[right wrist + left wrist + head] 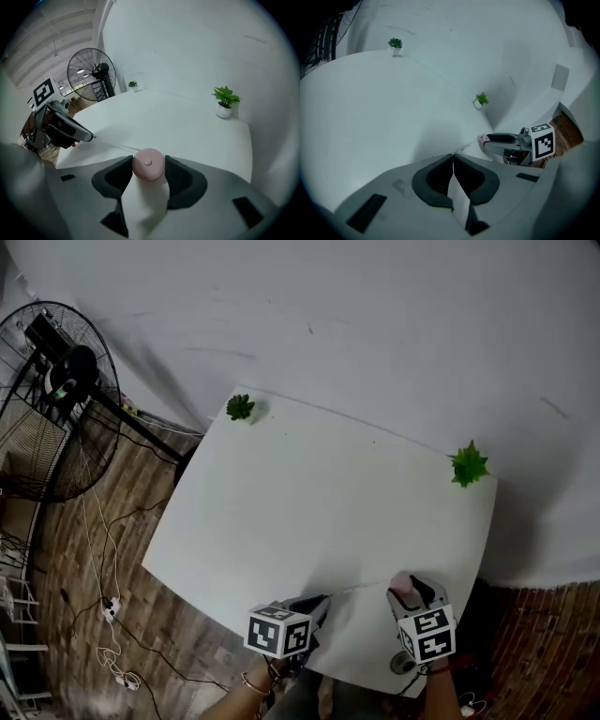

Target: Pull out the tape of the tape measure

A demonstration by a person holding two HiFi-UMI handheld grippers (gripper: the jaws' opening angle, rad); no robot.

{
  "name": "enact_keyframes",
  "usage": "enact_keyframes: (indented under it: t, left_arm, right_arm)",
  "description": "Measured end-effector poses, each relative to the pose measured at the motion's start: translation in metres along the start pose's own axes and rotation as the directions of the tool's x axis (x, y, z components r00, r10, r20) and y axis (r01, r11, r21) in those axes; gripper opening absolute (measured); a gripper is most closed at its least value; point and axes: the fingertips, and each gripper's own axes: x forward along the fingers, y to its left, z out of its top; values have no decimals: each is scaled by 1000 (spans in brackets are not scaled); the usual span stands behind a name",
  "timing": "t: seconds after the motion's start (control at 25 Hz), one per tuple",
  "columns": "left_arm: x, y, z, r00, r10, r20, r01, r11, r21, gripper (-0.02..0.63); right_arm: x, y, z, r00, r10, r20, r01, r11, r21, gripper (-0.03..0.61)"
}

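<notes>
The right gripper [148, 161] is clamping the small round pink tape measure [148, 165], with its two dark pads pressing on the case from either side and the case's flat face turned toward the camera. The left gripper [453, 157] is holding its jaws pressed together, pinching the free end of the tape [112, 142] right at the tips. The tape is stretching as a thin, pale, taut line between the two grippers, running from the pink case across to the left jaws. Both grippers are pointing downward over the near edge of the white table [281, 512], well apart from each other, the left one by the near left corner and the right one by the near right side; whether the case is touching the tabletop cannot be told. A small green plant [240, 407] is standing at the far left corner of the table and another plant [468, 465] at the far right corner. A standing fan [56, 399] is sitting on the wooden floor to the left, with cables [103, 549] trailing beside it
</notes>
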Motion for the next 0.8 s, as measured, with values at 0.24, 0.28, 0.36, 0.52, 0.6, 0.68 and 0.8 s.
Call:
enact_keyframes:
  t: [0.24,0.28,0.36,0.52,0.6,0.68,0.8]
  left_arm:
    - [9,4,4,1000,23,-8,-23,1000,-20,17]
    - [10,4,5,1000,22,-5,-22,999,-24,17]
    - [9,4,8,1000,13,11,-13,999,-35,17]
    - [2,10,18,997,20,69,-15,998,-69,17]
    - [-1,16,21,996,35,88,-27,996,-90,17]
    - [-6,22,24,993,49,109,-36,992,-119,17]
    - [-16,33,30,987,74,140,-52,986,-156,17]
  right_arm:
    - [7,0,-2,1000,4,-16,-4,1000,17,216]
    - [8,0,-2,1000,4,-14,-4,1000,22,215]
    - [9,0,1,1000,5,-5,-5,999,32,216]
    - [21,8,23,999,31,13,-30,999,-43,216]
    - [33,15,40,998,58,18,-56,994,-93,216]
    - [43,22,56,995,95,25,-92,991,-102,216]
    - [57,30,68,991,132,15,-130,986,-100,216]
